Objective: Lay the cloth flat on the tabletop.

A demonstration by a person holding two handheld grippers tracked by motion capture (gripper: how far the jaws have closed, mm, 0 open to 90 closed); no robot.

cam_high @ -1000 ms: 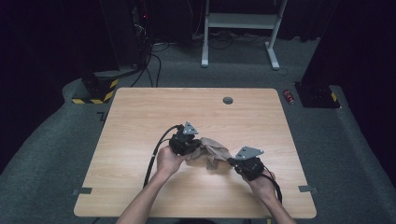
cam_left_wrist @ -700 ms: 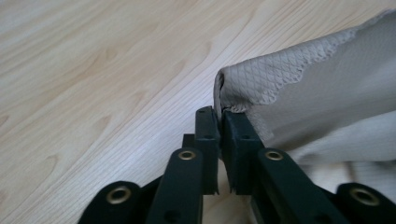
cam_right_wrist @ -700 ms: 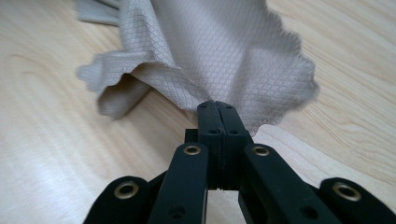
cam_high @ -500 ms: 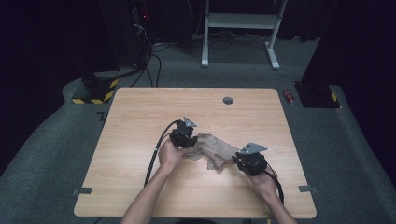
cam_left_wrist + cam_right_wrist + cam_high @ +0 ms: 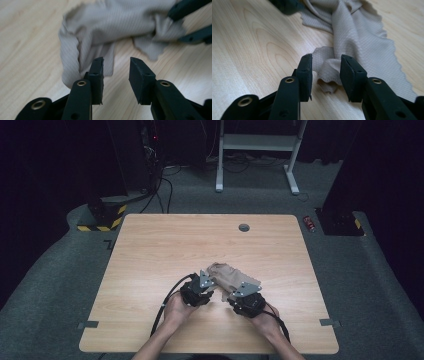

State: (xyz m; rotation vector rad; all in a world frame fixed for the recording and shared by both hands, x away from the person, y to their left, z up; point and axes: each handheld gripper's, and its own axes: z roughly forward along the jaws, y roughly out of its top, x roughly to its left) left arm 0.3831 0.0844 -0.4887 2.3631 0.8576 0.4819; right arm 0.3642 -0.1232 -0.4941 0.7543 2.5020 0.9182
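A crumpled beige cloth (image 5: pixel 231 276) lies on the wooden table (image 5: pixel 150 250), just beyond both grippers. My left gripper (image 5: pixel 210 289) is at its near left edge. In the left gripper view the gripper (image 5: pixel 116 70) is open, its jaws have just been opening, and a folded hem of the cloth (image 5: pixel 112 22) lies beside the left finger. My right gripper (image 5: pixel 235 296) is at the cloth's near right. In the right gripper view that gripper (image 5: pixel 326 72) is open after opening too. A curled cloth corner (image 5: pixel 359 32) lies loose between the pads.
A small dark round grommet (image 5: pixel 244 227) sits near the table's far edge. Grey carpet surrounds the table, with a white frame (image 5: pixel 260 150) and cables beyond it. The other gripper's jaws (image 5: pixel 190 22) show at the top right of the left gripper view.
Both grippers have opened and let go of the cloth, which now lies slack. The left hand came back toward the near edge and lower. The right hand shifted left toward it.
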